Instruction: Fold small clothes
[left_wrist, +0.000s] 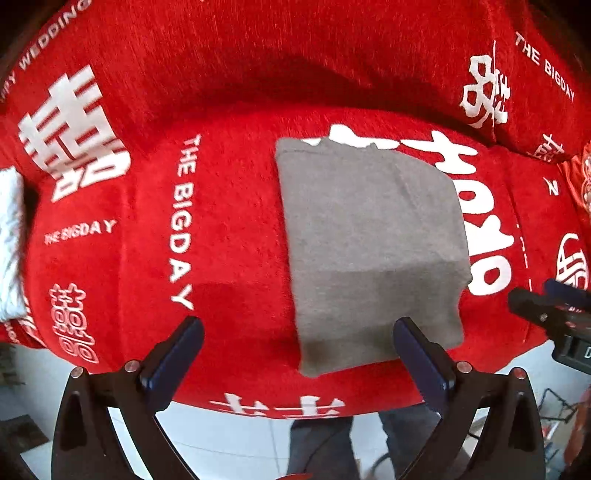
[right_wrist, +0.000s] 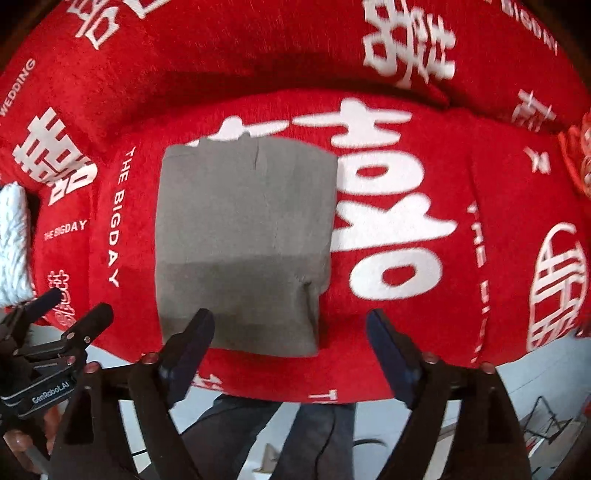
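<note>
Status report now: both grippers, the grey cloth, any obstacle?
Left gripper open, empty. Right gripper open, empty. Grey cloth folded square, flat on red cover. Nothing on it.

A small grey knit garment (left_wrist: 373, 251) lies folded into a compact, roughly square bundle, flat on a red plush cover printed with white lettering (left_wrist: 229, 229). Its near edge sits close to the cover's front edge. Layered fold lines and a short seam show on top; the nearer part lies in shadow.
</note>
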